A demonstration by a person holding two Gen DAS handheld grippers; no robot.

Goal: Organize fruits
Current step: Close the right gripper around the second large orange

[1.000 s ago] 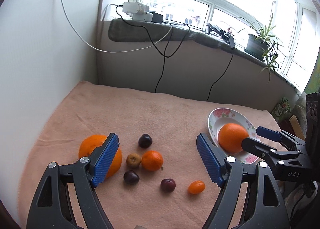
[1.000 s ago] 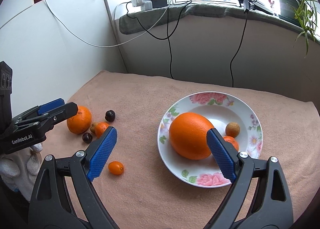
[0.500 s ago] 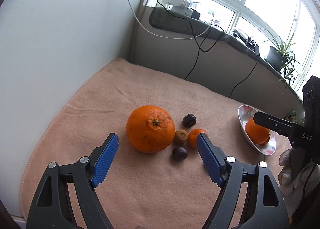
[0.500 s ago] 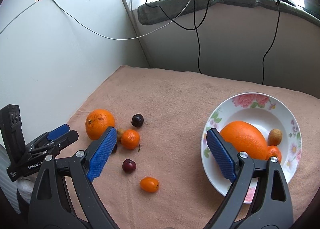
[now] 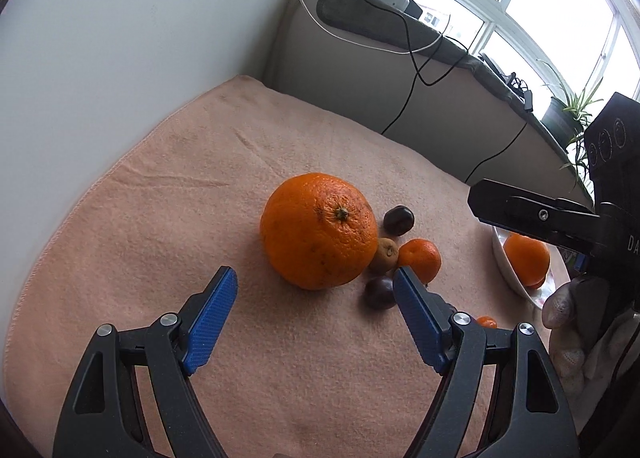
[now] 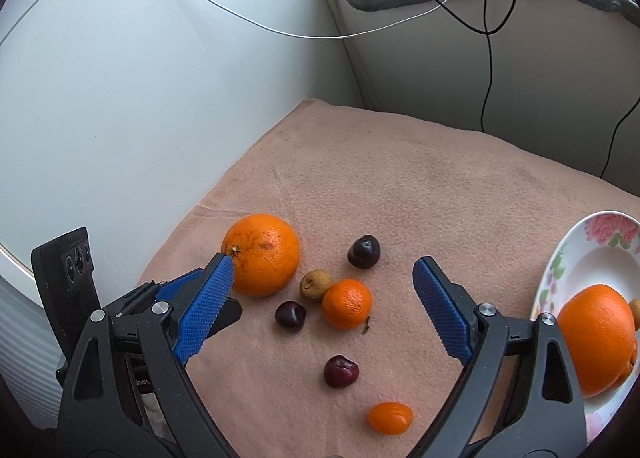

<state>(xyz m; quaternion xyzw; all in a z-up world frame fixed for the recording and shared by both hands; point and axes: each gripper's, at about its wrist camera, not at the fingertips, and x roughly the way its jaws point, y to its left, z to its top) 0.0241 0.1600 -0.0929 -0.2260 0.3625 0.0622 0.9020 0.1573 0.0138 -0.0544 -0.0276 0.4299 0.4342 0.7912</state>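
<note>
Large orange (image 5: 319, 230) before spread jaws

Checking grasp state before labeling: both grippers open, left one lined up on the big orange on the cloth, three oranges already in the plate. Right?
Not three. The right wrist view shows one big orange in the plate, with small fruits partly hidden behind it. The rest holds: left gripper and right gripper open, left facing the cloth's large orange.

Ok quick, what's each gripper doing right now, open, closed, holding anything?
Left gripper: open, holding nothing, fingers just short of the large orange.
Right gripper: open, holding nothing, above the loose fruit.
</note>
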